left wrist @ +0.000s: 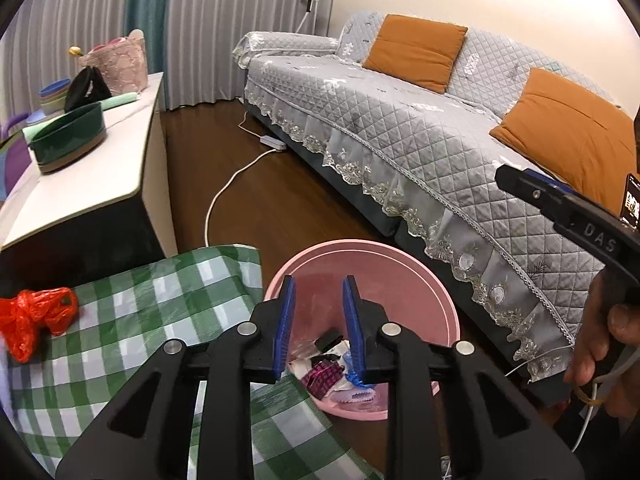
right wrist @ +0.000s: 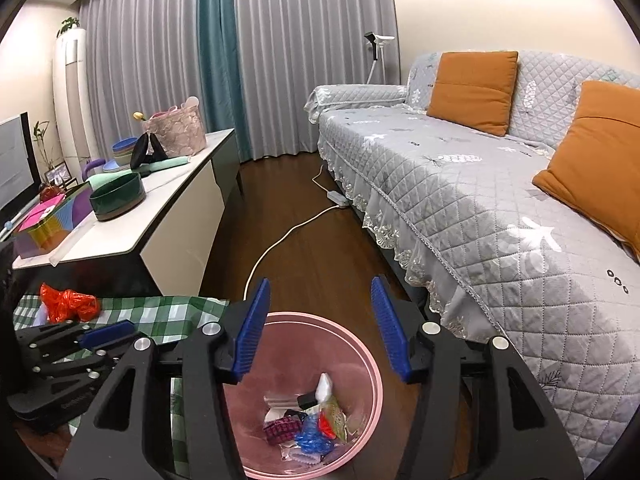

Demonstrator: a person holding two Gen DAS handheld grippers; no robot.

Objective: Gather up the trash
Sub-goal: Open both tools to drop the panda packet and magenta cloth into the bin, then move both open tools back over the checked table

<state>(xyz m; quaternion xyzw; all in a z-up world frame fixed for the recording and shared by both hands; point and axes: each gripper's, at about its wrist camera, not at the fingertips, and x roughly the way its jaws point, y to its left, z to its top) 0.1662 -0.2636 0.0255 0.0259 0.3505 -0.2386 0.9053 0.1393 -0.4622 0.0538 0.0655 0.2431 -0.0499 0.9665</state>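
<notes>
A pink bin (left wrist: 360, 247) stands on the wooden floor beside the table's corner, with several wrappers and scraps (left wrist: 326, 372) at its bottom. My left gripper (left wrist: 318, 294) hovers over the bin's near rim, open, with nothing between its blue pads. My right gripper (right wrist: 320, 294) hangs above the same bin (right wrist: 378, 384), open wider and empty, with the trash pile (right wrist: 310, 420) below it. A crumpled red plastic bag (left wrist: 38, 320) (right wrist: 68, 300) lies on the green checked tablecloth (left wrist: 152, 292) to the left of the bin.
A grey quilted sofa (right wrist: 480, 200) with orange cushions (right wrist: 472, 88) runs along the right. A white low cabinet (right wrist: 160, 224) with a green bowl (right wrist: 118, 196) stands at the left. A white cable (right wrist: 280, 240) and power strip cross the floor between them.
</notes>
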